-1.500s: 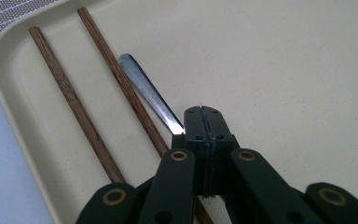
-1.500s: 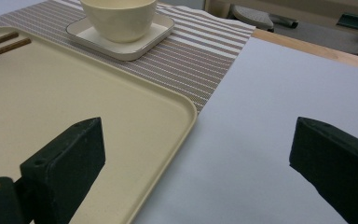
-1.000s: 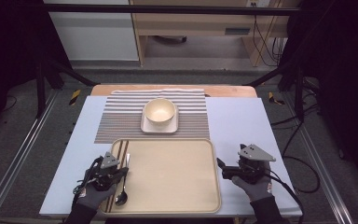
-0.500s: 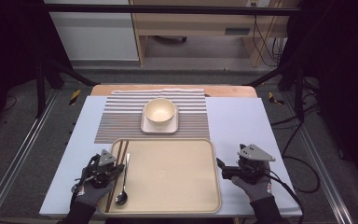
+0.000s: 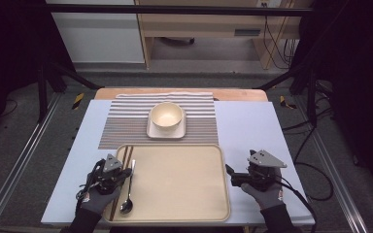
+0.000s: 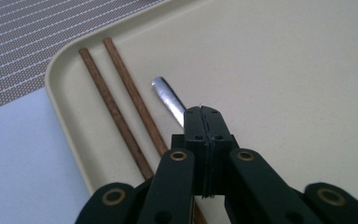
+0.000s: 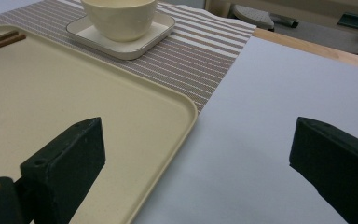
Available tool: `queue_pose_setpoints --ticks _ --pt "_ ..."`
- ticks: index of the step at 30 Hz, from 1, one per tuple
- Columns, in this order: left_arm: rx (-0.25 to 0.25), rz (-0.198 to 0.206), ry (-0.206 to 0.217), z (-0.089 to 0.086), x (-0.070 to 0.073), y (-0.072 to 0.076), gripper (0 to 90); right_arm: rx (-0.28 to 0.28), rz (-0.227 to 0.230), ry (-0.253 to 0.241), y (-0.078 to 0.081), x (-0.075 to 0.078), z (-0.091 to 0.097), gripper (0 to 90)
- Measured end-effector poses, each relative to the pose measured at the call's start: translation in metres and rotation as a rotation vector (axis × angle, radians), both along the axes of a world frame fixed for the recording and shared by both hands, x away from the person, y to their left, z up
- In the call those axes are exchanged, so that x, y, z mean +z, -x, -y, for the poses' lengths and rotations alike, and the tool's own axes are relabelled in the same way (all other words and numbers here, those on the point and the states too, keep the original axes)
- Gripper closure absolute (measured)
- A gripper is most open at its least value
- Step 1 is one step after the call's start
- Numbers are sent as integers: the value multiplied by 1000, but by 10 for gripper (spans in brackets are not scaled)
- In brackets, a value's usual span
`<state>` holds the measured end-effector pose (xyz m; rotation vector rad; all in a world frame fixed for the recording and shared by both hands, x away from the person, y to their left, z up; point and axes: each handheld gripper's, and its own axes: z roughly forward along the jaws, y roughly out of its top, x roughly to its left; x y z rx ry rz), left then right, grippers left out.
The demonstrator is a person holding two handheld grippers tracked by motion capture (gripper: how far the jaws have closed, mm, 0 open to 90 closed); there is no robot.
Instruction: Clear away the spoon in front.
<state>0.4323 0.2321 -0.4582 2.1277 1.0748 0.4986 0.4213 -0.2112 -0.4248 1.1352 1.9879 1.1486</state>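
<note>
Left tongs (image 6: 204, 116): jaws pressed together, empty, poised over the spoon (image 6: 168, 96), likely to pick it up.
Right tongs (image 7: 198, 154): jaws apart, empty, at the tray's right edge.
Spoon: shiny metal, lay on the tray's left side beside the chopsticks (image 6: 116, 100).
Chopsticks: slender brown wood, parallel.
Tray (image 5: 184, 179): smooth beige, rounded corners, on the counter (image 5: 245, 126).

Two chopsticks (image 5: 122, 167), one spoon (image 5: 127, 200), one bowl (image 5: 166, 115)
</note>
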Motion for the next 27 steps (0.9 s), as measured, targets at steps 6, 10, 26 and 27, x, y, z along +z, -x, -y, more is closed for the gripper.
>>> queue_pose_setpoints --ticks 6,10,26,27 --pt "-35 63 47 8 18 5 883 -3 6 -1 0 1 1 36" --pt "-41 91 60 10 27 5 823 -4 5 -1 0 1 2 35" --pt "-42 177 136 5 69 -20 408 -12 5 -16 1 4 4 34" --pt "-38 186 140 6 74 -27 393 -17 9 -22 1 6 6 34"
